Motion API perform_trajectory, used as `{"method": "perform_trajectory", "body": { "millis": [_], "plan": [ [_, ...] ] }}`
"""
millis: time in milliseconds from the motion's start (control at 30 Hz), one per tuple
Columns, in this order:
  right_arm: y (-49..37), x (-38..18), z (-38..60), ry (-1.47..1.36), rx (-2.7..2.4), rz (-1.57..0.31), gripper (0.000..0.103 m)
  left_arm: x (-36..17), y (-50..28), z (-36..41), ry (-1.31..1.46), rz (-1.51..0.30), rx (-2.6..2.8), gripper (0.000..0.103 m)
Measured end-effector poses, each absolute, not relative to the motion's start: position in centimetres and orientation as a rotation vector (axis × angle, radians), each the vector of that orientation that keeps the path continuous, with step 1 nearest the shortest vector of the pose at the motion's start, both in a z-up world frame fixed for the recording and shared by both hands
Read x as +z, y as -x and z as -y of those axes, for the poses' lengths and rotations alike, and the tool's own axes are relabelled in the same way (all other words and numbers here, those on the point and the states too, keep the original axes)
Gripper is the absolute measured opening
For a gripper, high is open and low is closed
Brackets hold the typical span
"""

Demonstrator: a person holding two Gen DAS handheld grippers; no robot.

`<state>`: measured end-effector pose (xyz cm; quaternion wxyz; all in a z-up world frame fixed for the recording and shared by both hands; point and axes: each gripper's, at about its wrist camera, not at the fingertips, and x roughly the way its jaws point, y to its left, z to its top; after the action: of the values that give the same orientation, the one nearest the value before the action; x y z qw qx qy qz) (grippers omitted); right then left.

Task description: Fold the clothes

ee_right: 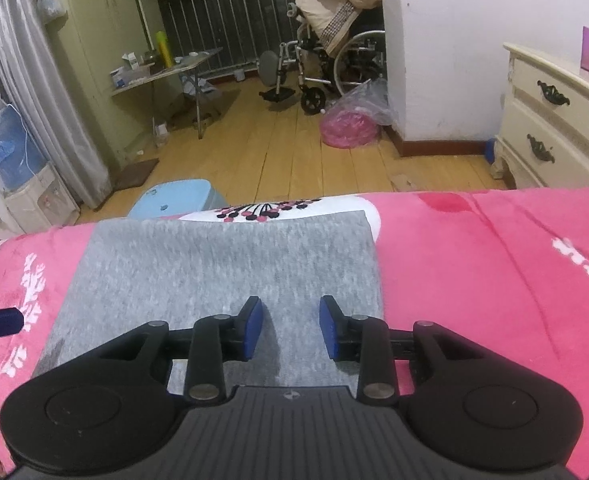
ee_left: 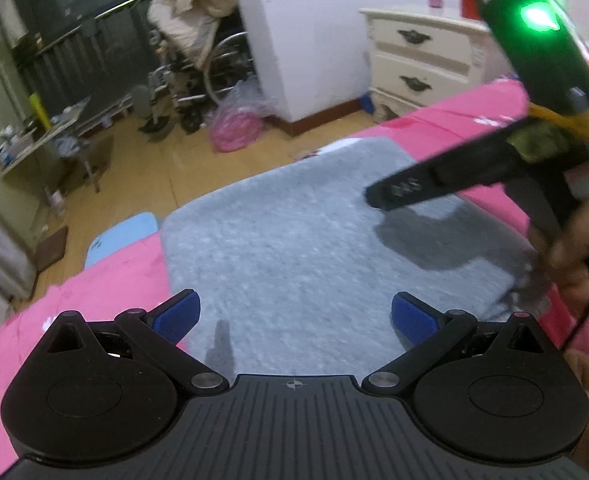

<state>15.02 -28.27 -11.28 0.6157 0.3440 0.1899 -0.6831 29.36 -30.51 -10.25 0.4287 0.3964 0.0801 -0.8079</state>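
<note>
1. The grey cloth (ee_right: 214, 272), folded into a flat rectangle, lies on the pink blanket (ee_right: 494, 264) of the bed; its far edge reaches close to the bed's far edge.
2. Your right gripper (ee_right: 290, 330) hangs over the near part of the cloth, tilted down toward it. Its blue pads (ee_right: 254, 328) stand part way apart with only cloth showing beneath the gap, and nothing is pinched between them.
3. Your left gripper (ee_left: 294, 316) is over the cloth's near edge, seen from the other side. Its pads (ee_left: 178, 316) are spread wide and hold nothing.
4. In the left view your right gripper (ee_left: 378, 196) reaches in from the right above the cloth and throws a shadow on it.
5. A clear bag (ee_right: 354, 120) with something pink inside sits on the floor by the wall.
</note>
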Motion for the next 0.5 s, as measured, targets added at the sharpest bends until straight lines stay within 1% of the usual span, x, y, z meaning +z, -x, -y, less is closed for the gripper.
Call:
{"method": "perform_trajectory", "body": {
  "millis": [200,500],
  "plan": [
    [-14.6,-11.38,28.25,-0.801,-1.565,-0.423,0.034,-11.01,-29.02,30.12,-1.06,-0.182,-2.011,0.103],
    [-14.51,-11.62,27.9,-0.793,-1.561,-0.413,0.035,-11.18,-28.86,30.06,-1.086,-0.183,-1.99,0.103]
  ]
}}
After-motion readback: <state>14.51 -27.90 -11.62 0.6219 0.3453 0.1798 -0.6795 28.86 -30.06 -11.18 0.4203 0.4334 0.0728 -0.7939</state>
